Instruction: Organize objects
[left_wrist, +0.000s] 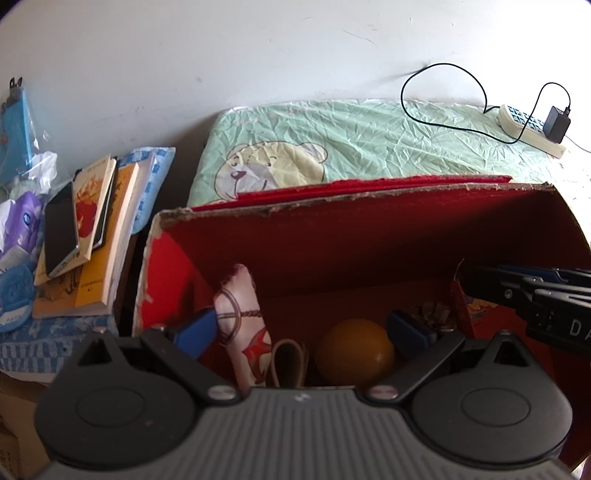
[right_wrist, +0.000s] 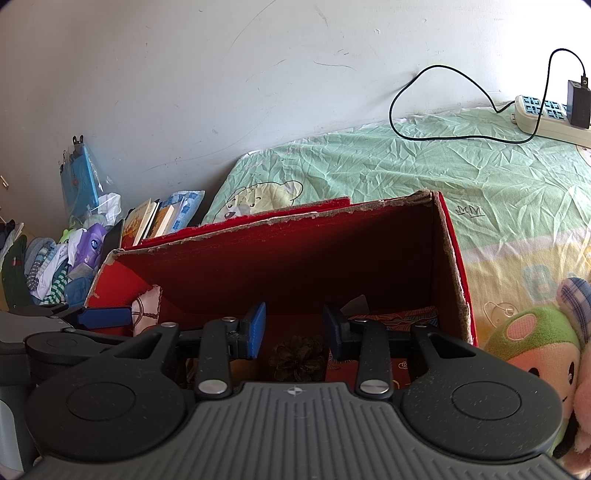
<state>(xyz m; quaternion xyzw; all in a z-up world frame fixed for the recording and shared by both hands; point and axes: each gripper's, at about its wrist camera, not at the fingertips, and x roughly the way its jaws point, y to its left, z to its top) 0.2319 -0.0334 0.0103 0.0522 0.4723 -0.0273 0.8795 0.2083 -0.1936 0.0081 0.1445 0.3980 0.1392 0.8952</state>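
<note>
A: What sits at the left?

B: A stack of books (left_wrist: 96, 236) with a phone (left_wrist: 61, 229) on top, beside the bed (right_wrist: 480, 177).

A: And the red box (left_wrist: 354, 236)?

B: On the bed, open-topped. Along its left wall stands a pale pouch (left_wrist: 242, 314), then an orange ball (left_wrist: 354, 350), then a pine cone (right_wrist: 297, 356).

A: The grippers?

B: The left gripper (left_wrist: 303, 332) hangs over the box, jaws released, holding nothing. The right gripper (right_wrist: 293, 325) likewise, jaws apart above the cone. A plush toy (right_wrist: 535, 347) lies by the box's right wall.

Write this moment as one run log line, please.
left gripper: open, empty | right gripper: open, empty | red box: orange ball, pine cone inside
</note>
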